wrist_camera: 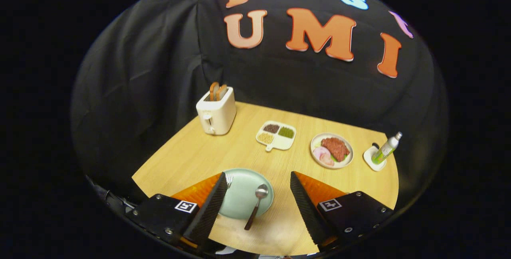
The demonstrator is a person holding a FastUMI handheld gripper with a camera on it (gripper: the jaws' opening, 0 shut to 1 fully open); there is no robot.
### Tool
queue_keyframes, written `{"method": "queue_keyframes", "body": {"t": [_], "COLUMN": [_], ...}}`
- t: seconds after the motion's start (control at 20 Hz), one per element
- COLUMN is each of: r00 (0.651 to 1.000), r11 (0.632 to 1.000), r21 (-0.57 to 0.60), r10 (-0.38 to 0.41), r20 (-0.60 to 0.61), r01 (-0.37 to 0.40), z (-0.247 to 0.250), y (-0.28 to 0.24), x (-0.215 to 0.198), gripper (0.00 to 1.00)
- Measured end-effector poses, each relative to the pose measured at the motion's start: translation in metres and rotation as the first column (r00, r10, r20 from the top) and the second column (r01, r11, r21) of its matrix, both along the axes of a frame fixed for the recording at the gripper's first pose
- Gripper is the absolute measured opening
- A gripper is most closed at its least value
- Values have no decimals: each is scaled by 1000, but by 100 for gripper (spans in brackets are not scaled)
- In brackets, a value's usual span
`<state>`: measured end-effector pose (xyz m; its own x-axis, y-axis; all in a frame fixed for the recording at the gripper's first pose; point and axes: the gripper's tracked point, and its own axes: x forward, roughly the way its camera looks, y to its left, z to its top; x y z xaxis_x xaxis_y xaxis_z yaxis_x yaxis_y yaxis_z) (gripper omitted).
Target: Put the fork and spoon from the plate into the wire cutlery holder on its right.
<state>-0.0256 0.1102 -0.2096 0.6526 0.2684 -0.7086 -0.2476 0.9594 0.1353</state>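
Gripper [257, 195] was released, fingers spread above the round pale-green plate [239, 203], metal spoon with dark handle [256, 204] between them (fork tines [229, 180] beside left finger).

Black cloth wall [159, 71] drapes in soft folds round the far and left sides, a seam running down where two panels meet at the far-left corner, and a light wooden table [191, 155] with straight grain spreads under warm, even light from above.
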Motion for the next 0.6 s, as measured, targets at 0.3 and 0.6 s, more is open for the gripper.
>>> {"method": "queue_keyframes", "body": {"t": [0.3,0.6], "r00": [972,928], "r11": [997,995], "r21": [-7,-31], "r10": [75,81], "r20": [-223,-365], "r01": [-78,-99], "z": [-63,-111], "y": [20,25], "x": [-28,-32], "gripper": [86,80]}}
